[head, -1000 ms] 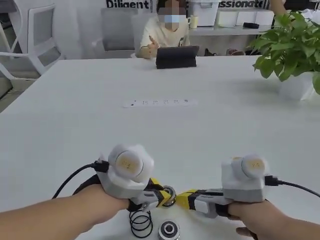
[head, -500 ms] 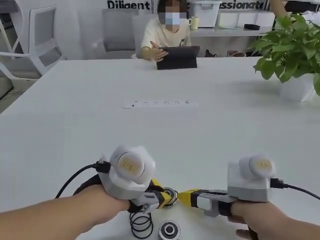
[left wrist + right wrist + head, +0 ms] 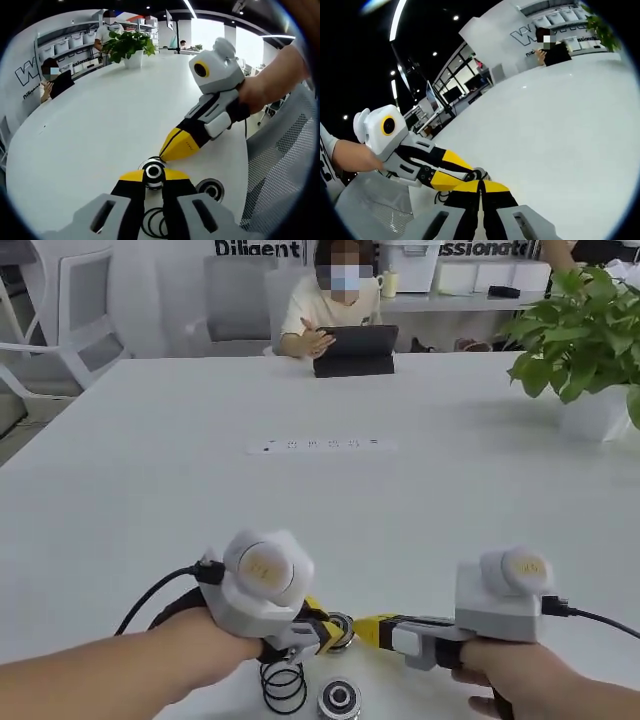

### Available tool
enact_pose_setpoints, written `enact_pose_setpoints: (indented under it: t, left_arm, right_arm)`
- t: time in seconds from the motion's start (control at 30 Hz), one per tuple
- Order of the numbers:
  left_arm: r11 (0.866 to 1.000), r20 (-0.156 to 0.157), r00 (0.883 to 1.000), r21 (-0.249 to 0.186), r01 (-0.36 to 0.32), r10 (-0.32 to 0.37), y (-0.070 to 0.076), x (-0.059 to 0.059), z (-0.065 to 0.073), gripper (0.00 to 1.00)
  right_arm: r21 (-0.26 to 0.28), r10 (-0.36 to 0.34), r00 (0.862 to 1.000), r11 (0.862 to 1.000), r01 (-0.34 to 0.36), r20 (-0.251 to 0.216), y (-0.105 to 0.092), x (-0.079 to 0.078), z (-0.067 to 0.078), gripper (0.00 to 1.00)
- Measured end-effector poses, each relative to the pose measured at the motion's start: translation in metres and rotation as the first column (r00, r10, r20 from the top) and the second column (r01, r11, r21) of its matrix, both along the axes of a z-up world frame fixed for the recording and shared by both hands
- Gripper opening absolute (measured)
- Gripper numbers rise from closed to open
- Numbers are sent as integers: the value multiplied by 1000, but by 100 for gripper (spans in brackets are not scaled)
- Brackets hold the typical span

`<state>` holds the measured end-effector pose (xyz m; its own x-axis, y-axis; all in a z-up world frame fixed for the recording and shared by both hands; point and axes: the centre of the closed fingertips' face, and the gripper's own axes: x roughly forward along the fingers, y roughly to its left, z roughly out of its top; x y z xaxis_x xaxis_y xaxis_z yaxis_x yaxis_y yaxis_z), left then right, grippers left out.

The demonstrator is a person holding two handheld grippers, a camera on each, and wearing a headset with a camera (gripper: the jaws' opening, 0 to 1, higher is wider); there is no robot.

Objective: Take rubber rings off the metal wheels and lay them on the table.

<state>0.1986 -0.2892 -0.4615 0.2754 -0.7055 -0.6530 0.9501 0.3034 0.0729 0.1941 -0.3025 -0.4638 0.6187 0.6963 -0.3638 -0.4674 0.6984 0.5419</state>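
Rt gripper (image 3: 365, 632) edged slightly right vs 1 s ago; jaws pressed together, tip touching wheel (image 3: 153, 171). L gripper (image 3: 322, 634) clamps that wheel at near edge of table (image 3: 200, 490); loose rings (image 3: 282, 685) lie beside.

Shiny metal wheel (image 3: 153, 171), black rubber rings (image 3: 283, 685), matt white table (image 3: 200, 490).
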Motion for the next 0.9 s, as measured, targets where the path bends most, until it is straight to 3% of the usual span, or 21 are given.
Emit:
enact_pose_setpoints:
  t: [0.5,0.9]
  left_arm:
    - [1000,1,1000,7,4,-4,0,0,-1,6]
    - [1000,2,1000,5,3,-3,0,0,0,7]
  right_arm:
    - [10,27,1000,1000,-27,10,9,-2,6,0]
    - [55,41,999,998,-43,24,13,-4,13,0]
